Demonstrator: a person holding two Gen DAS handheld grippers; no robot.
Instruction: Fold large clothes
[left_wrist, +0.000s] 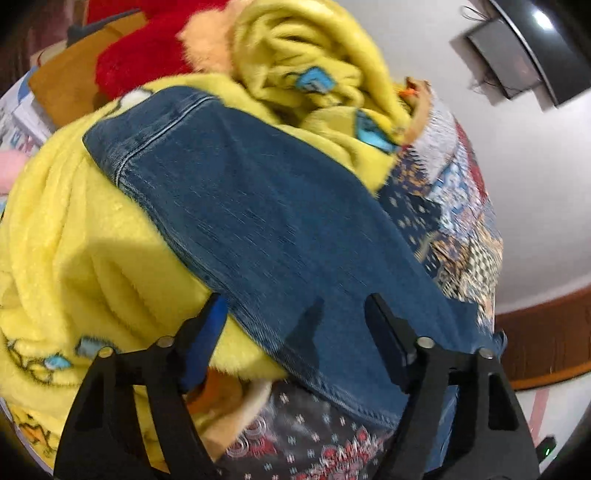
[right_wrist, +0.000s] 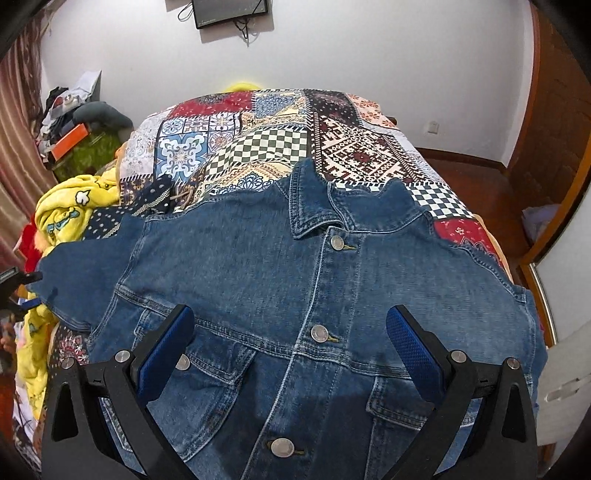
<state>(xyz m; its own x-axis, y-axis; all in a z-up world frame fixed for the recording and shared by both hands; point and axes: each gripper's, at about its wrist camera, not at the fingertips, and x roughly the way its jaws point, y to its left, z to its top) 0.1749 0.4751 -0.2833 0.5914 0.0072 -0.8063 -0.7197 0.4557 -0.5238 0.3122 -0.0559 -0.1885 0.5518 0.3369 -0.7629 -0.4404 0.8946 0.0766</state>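
Both grippers, left (left_wrist: 295, 325) and right (right_wrist: 290, 332), hover with fingers spread, empty, over the denim jacket (right_wrist: 295, 280) flat on the bed (right_wrist: 258, 140); its sleeve (left_wrist: 258, 221) drapes onto a yellow blanket (left_wrist: 74, 240) (fluffy, could get pinched along).

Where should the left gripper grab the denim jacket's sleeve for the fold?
Probably the sleeve end at its hem edge, coming in from the outer side. It lies flat over the yellow blanket, its edge lifted off the bed, right between the open left gripper fingers.
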